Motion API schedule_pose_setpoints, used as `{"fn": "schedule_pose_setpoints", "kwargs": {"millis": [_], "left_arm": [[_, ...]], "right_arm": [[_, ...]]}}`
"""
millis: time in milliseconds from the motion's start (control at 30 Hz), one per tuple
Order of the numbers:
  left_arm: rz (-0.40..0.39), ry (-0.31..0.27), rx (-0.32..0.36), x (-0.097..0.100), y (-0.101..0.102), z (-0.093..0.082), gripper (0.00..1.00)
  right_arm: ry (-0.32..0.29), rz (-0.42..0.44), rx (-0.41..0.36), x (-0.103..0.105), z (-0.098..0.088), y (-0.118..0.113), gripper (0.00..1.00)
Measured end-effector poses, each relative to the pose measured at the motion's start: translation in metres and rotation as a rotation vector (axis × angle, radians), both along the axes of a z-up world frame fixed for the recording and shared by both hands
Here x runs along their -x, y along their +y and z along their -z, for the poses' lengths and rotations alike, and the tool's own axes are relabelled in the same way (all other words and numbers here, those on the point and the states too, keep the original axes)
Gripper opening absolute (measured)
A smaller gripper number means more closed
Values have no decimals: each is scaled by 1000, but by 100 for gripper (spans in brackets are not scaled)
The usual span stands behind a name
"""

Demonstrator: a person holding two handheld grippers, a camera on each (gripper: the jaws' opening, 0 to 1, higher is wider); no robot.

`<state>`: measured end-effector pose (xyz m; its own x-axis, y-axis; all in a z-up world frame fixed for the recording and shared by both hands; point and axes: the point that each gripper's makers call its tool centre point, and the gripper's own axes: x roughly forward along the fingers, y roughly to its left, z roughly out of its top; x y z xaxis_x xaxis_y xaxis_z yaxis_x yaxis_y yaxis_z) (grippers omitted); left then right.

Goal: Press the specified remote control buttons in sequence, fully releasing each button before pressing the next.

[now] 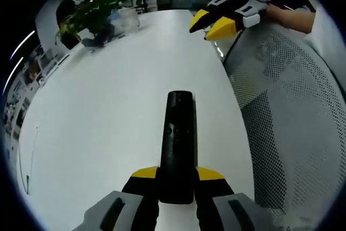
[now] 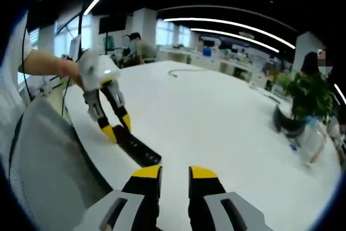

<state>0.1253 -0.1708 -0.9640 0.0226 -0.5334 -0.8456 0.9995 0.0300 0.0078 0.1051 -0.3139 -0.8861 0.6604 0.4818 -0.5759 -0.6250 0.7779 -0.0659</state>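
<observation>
A black remote control (image 1: 178, 139) lies lengthwise on the white table (image 1: 108, 112), and my left gripper (image 1: 178, 176) is shut on its near end, yellow tips on either side. Small buttons show on its upper face. My right gripper (image 1: 208, 27) hovers above the table's far right edge, well beyond the remote and apart from it. In the right gripper view, my right gripper (image 2: 175, 174) stands open by a narrow gap with nothing between its tips. Just ahead of it lies the remote (image 2: 138, 149), held at its far end by my left gripper (image 2: 119, 128) in a person's hand.
A green potted plant (image 1: 92, 14) and a clear container (image 1: 127, 19) stand at the table's far corner; they are the plant (image 2: 308, 96) and container (image 2: 312, 138) at right. A grey mesh chair back (image 1: 286, 117) sits against the table edge. A cable (image 2: 181, 71) lies far off.
</observation>
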Motion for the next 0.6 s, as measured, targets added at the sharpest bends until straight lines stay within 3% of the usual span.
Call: {"fn": "schedule_pose_setpoints", "kwargs": {"millis": [600], "left_arm": [[15, 1, 12, 27, 0, 1, 24]], "right_arm": [[98, -110, -4, 17, 11, 16, 12]]}}
